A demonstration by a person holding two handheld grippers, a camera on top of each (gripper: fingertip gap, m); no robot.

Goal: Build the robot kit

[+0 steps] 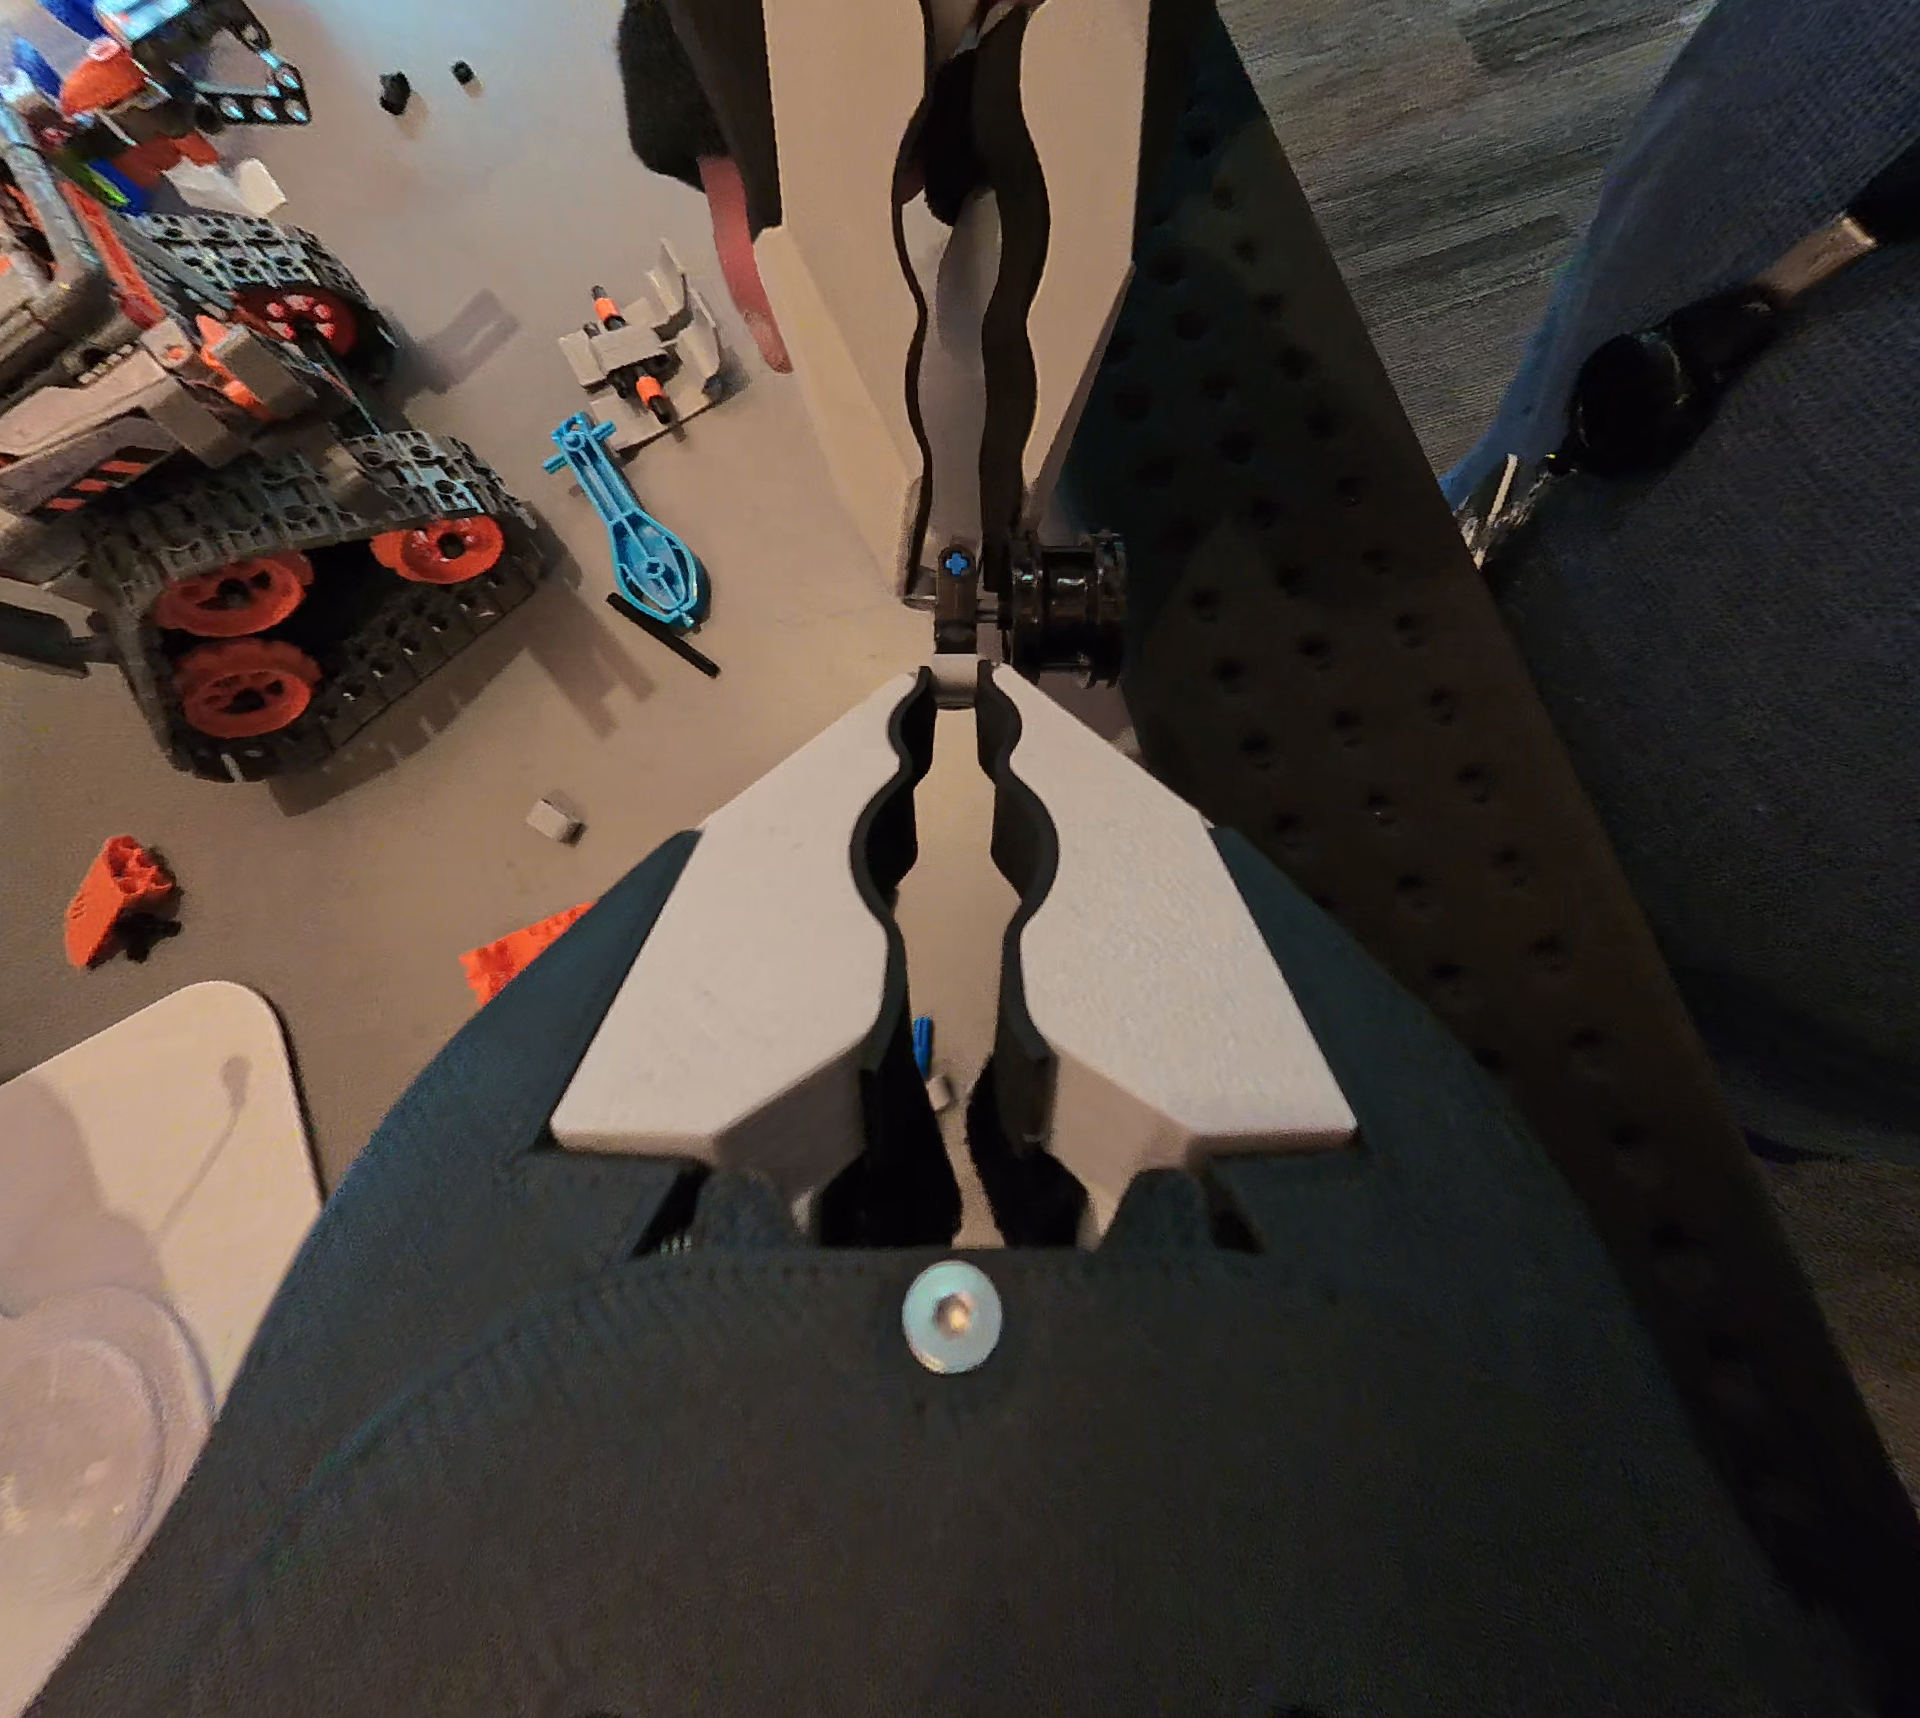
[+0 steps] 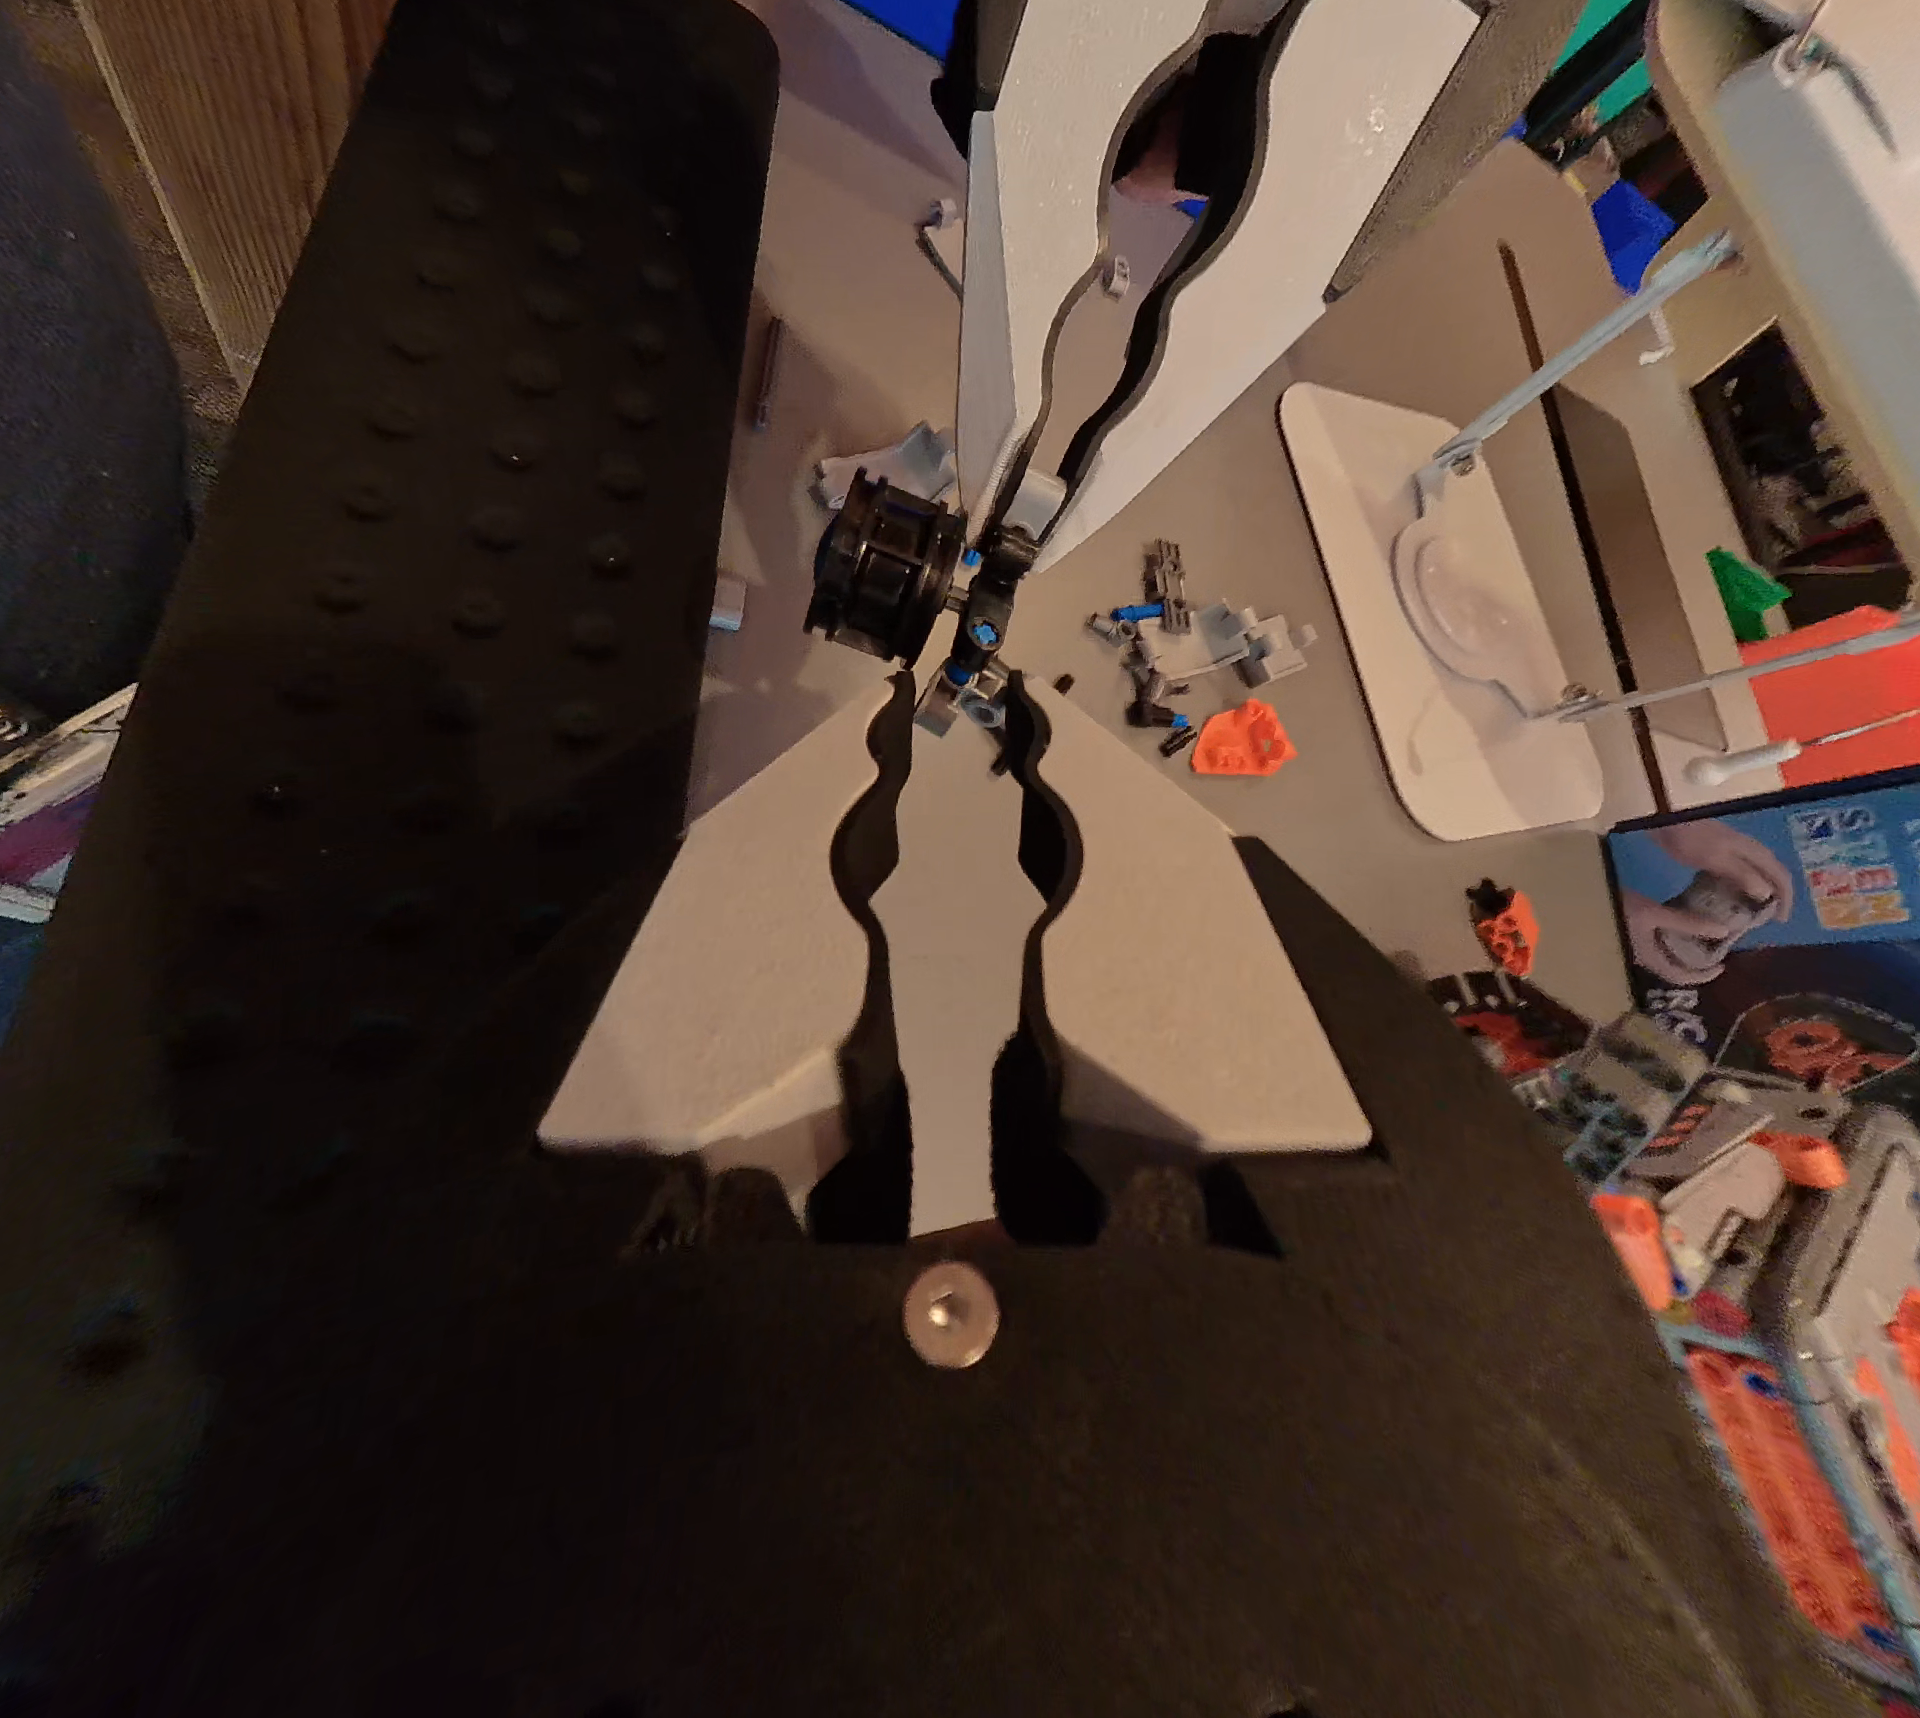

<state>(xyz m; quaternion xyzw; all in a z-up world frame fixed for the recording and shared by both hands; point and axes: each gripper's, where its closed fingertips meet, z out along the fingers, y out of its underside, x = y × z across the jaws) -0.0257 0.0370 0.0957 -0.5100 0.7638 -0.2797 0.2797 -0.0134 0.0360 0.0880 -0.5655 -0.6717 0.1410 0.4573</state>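
- Evidently, a small black-and-grey plastic brick assembly with a black wheel hub (image 1: 1039,603) is pinched from opposite ends, steadied above the grey tabletop (image 1: 499,234).
- Both left gripper (image 1: 954,681) and right gripper (image 2: 961,697) are clamped on it.

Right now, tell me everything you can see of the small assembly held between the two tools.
The small assembly looks like plastic building-kit parts: a black ribbed wheel hub on a short axle, joined to a black connector with a blue cross-shaped pin and a grey piece at its end. It hangs above the grey table, pinched tip to tip by the left tool and the right tool.
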